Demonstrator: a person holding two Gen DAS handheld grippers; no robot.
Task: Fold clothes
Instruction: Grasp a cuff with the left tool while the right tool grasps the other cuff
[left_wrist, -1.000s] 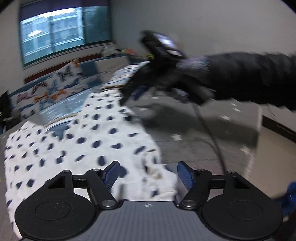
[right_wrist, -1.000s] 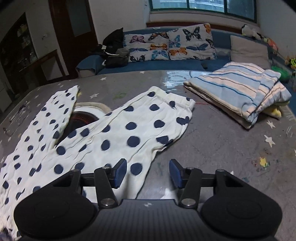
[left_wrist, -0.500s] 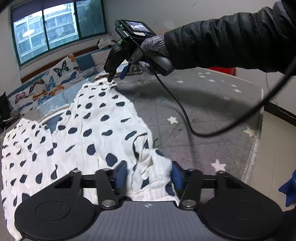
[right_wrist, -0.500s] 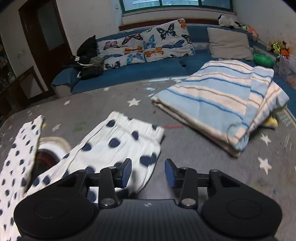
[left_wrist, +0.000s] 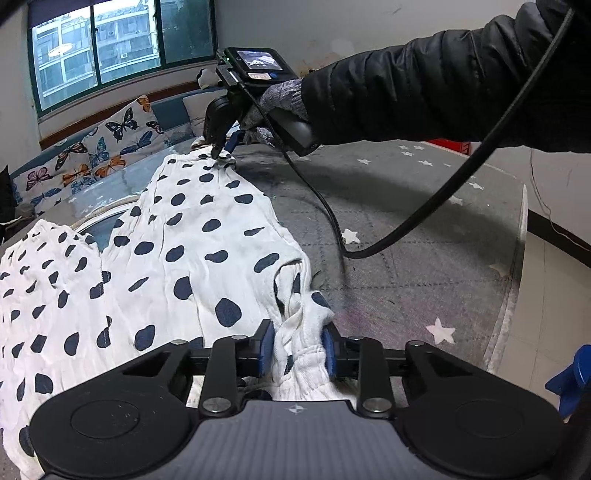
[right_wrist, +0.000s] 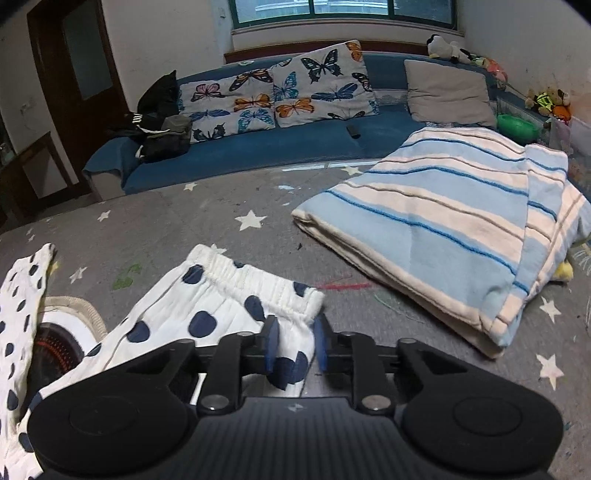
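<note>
1. The left tool (left_wrist: 297, 349) is closed on a bunched hem of the polka-dot trousers (left_wrist: 177, 258), near the worktop's (left_wrist: 424, 229) near right edge.
2. The right tool (right_wrist: 294, 345) pinches the elastic cuff of one trouser leg, further in across the worktop.
3. The trousers lie spread flat, partly covering a round dark opening (right_wrist: 55, 343) in the worktop.
4. A folded striped blanket (right_wrist: 443, 229) sits just beyond the right tool, toward the far right corner.
5. A black cable (left_wrist: 424, 218) droops over the worktop beside the trousers.
6. A blue sofa (right_wrist: 258, 147) with butterfly cushions (right_wrist: 273, 96) lies past the far edge.
</note>
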